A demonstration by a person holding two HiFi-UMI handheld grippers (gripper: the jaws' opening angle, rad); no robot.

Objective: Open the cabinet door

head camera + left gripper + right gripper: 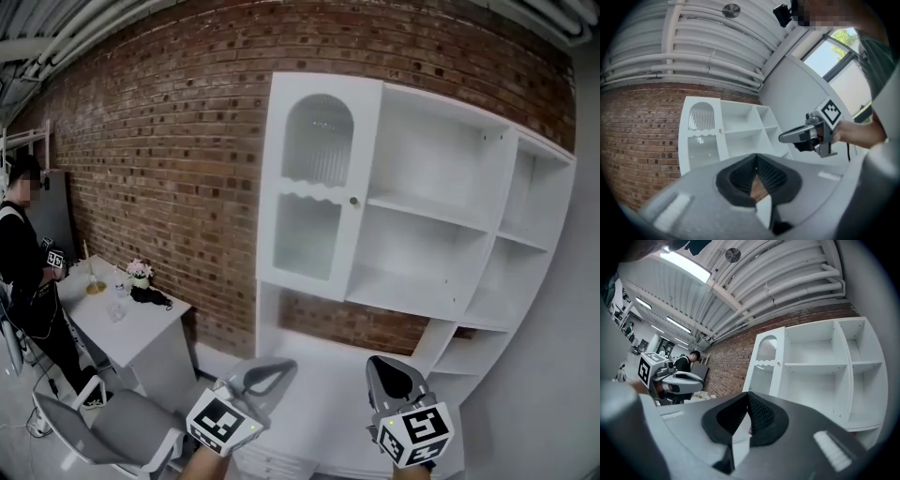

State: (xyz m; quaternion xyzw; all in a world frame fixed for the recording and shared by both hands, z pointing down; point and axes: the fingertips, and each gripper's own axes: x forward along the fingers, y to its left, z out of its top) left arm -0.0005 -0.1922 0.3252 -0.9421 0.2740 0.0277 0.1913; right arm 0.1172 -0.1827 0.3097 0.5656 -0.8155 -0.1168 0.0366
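A tall white cabinet stands against the brick wall. Its door (314, 187) has an arched ribbed-glass pane over a second pane and is closed, with a small round knob (353, 200) on its right edge. The door (701, 136) and the door (764, 364) also show in both gripper views, some way off. My left gripper (270, 373) and right gripper (389, 370) are low in the head view, side by side, well short of the cabinet. Both point at it and both are shut and hold nothing. Each shows in the other's view: the right gripper (783, 137), the left gripper (698, 379).
Open white shelves (441, 216) fill the cabinet right of the door. A small white table (141, 328) with flowers and glasses stands at the left, with a grey chair (122, 427) in front of it. A person (23, 272) stands at the far left.
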